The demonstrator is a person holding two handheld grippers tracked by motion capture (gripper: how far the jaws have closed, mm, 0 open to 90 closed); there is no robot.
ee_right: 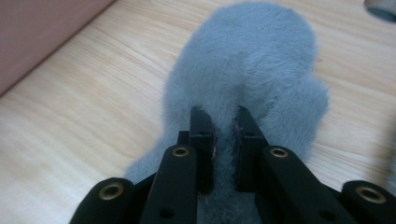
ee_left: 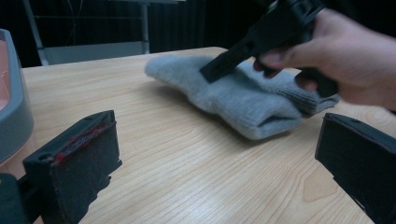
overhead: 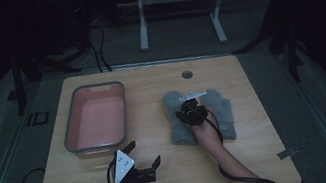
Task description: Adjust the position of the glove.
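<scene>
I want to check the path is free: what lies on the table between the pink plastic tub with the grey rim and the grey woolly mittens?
Nothing: in the high view, only bare wooden table separates the pink plastic tub from the grey woolly mittens.

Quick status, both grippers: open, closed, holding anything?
Left gripper: open, holding nothing, above the table.
Right gripper: closed, pinching the grey mitten.

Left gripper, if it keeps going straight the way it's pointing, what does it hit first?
Probably the grey mittens: they lie straight ahead of the open left gripper across bare table, with the right gripper pressed on them just behind. Depth is uncertain.
</scene>
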